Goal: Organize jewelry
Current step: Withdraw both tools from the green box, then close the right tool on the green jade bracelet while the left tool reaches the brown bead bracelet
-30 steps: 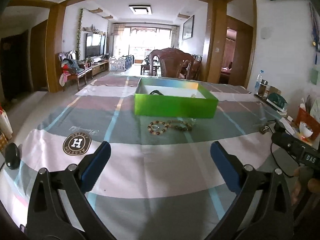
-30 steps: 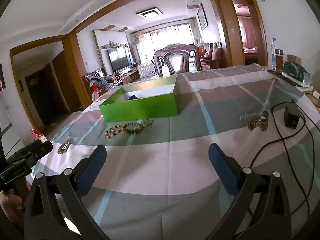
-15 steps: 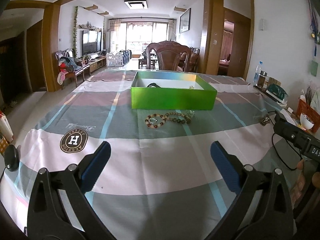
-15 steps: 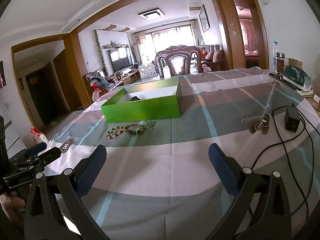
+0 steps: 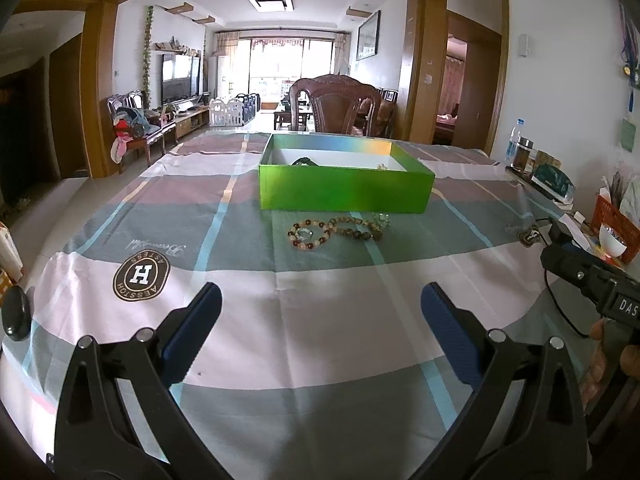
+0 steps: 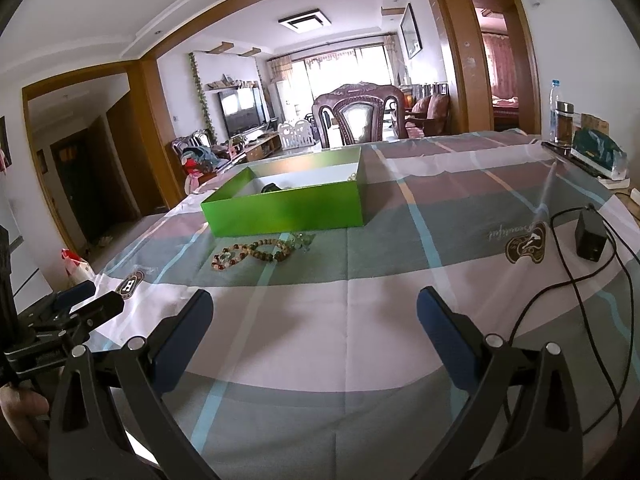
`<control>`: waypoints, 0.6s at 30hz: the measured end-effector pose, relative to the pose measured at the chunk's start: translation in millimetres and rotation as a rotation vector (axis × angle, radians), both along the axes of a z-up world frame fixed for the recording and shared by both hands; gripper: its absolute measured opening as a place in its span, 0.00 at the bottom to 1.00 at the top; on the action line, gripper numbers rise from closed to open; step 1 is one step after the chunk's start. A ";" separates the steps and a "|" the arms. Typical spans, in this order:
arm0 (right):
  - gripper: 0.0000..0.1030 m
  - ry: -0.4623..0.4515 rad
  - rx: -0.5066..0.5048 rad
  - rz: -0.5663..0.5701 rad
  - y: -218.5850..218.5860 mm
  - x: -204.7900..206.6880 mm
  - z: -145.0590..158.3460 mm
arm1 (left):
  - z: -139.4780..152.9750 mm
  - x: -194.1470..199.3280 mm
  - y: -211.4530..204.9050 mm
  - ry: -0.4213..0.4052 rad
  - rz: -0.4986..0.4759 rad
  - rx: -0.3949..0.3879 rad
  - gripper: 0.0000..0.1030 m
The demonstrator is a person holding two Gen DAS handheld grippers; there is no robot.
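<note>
A green box (image 5: 346, 192) with a white inside stands mid-table; a dark item and a small pale piece lie in it. In front of it lie beaded bracelets (image 5: 336, 230) and a clear crystal piece (image 5: 382, 219) on the checked tablecloth. The box (image 6: 288, 210) and bracelets (image 6: 252, 250) also show in the right wrist view. My left gripper (image 5: 320, 308) is open and empty, well short of the bracelets. My right gripper (image 6: 314, 312) is open and empty, to the right of the left one.
A black power adapter (image 6: 590, 238) with a cable lies on the right of the table. Bottles (image 6: 562, 120) and a green pack (image 6: 598, 154) stand at the far right edge. A wooden chair (image 5: 340, 106) stands behind the table. An orange basket (image 5: 614, 220) sits at the right.
Both grippers have edged forward and levelled a little toward the box and bracelets. Jaws stay open. Nothing on the table has moved.
</note>
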State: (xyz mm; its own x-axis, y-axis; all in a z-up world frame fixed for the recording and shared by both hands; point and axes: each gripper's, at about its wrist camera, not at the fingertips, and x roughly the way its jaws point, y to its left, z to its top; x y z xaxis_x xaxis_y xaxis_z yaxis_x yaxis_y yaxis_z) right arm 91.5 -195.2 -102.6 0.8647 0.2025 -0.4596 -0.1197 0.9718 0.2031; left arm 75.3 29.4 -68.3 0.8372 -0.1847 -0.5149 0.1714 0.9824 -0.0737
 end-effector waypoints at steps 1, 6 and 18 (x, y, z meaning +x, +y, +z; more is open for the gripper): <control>0.97 0.003 -0.001 0.001 0.4 1.1 -0.5 | -0.8 0.9 0.3 0.002 0.000 0.000 0.96; 0.97 0.010 -0.008 0.008 3.0 5.4 -1.6 | -4.1 5.8 1.9 0.011 0.007 -0.004 0.96; 0.94 0.086 -0.200 0.086 44.0 100.9 11.1 | -12.6 19.7 10.5 0.036 0.021 -0.012 0.96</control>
State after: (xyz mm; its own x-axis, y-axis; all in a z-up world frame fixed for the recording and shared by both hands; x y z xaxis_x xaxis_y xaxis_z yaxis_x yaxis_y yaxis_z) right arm 192.4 -151.2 -91.5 0.8041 0.1712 -0.5693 -0.1940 0.9808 0.0210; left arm 95.0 39.9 -80.9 0.8220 -0.1731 -0.5425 0.1474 0.9849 -0.0909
